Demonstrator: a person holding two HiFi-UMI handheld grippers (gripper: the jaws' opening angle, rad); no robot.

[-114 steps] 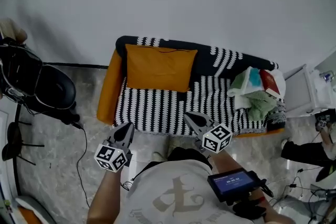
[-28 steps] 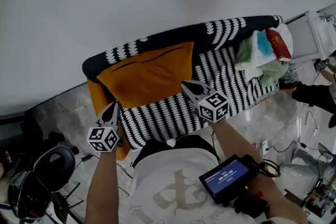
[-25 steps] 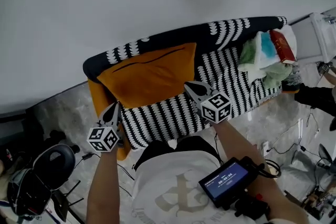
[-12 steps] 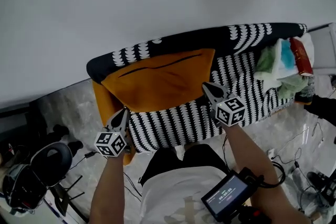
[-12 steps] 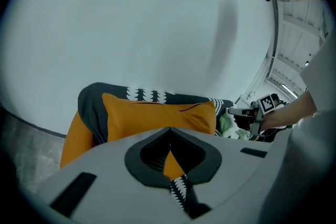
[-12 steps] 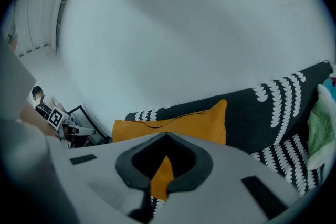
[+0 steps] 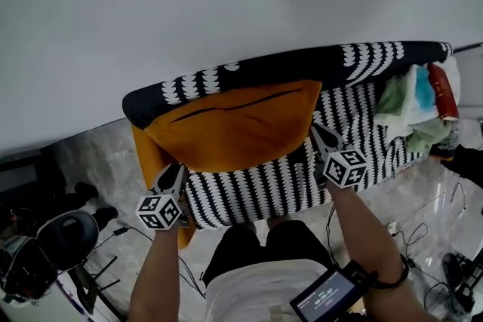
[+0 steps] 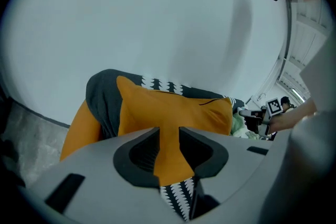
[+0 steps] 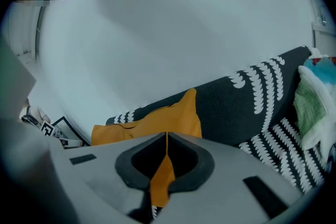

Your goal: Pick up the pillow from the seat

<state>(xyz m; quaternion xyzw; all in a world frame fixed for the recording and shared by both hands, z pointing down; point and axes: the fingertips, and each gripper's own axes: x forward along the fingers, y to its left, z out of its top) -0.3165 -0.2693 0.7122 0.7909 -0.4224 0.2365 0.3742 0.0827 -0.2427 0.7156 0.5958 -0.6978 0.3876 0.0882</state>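
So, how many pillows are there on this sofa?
1. The orange pillow stands at the left end of the sofa in the head view, against its back. The clothes pile at the right end might hide another.

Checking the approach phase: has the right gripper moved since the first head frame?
Yes. Against the sofa, the right gripper went from the seat's front edge toward the backrest; its tip is now by the right edge of the pillow.

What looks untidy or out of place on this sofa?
A crumpled heap of cloths, green, white, blue and red, is piled at the right end of the sofa. The orange pillow leans tidily against the backrest; nothing looks spilled or damaged.
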